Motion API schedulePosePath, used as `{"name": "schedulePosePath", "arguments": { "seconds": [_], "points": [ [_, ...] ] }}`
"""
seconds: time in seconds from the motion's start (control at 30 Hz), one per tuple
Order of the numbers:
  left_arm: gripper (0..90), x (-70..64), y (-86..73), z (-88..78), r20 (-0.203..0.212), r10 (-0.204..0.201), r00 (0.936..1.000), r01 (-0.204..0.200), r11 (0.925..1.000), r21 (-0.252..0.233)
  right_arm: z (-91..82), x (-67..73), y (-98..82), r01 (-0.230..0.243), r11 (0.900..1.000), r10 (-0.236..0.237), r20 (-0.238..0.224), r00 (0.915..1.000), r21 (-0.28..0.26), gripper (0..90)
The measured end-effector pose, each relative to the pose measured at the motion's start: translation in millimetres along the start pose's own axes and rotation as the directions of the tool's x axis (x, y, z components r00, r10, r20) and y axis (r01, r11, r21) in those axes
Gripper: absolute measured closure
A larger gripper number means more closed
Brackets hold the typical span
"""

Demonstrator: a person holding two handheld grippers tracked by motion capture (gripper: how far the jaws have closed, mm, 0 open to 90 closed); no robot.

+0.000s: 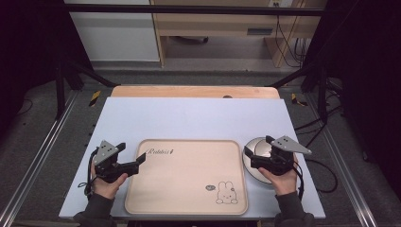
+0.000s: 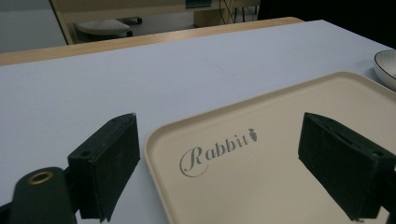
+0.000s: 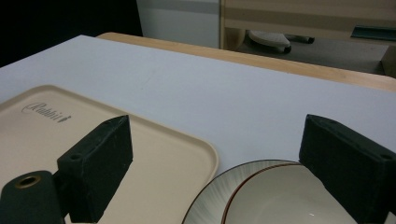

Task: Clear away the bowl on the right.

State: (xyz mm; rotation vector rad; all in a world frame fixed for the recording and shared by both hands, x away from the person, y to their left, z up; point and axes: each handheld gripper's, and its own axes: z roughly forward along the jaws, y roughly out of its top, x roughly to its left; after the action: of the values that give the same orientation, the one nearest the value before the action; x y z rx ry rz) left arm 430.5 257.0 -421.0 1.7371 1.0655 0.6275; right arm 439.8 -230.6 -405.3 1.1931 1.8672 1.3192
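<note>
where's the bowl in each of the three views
High view: the bowl sits on the table right of the tray, partly under the right hand-held gripper.
Left gripper view: a sliver of its rim at the right edge, beyond the tray's far corner.
Right gripper view: bottom centre, between the open jaws, beside the tray's corner.
Shared landmark: the beige tray with its "Rabbit" lettering, also seen in the right gripper view.
</note>
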Motion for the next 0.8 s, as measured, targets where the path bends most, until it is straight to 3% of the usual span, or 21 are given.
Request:
{"name": "schedulePosePath", "arguments": {
  "seconds": [0.57, 0.8],
  "points": [
    [12.1, 1.9, -0.5, 0.4, -0.001, -0.006, 1.0000, 0.006, 1.0000, 0.007, -10.3, -21.2, 1.5, -0.059, 0.998, 0.057, 0.076, 0.9955, 0.014, 12.2],
    [12.2, 2.0, -0.9, 0.5, -0.002, -0.004, 1.0000, 0.004, 0.9999, 0.009, -13.0, -29.5, 0.8, -0.064, 0.997, 0.060, 0.110, 0.9921, 0.034, 13.1]
  ]
}}
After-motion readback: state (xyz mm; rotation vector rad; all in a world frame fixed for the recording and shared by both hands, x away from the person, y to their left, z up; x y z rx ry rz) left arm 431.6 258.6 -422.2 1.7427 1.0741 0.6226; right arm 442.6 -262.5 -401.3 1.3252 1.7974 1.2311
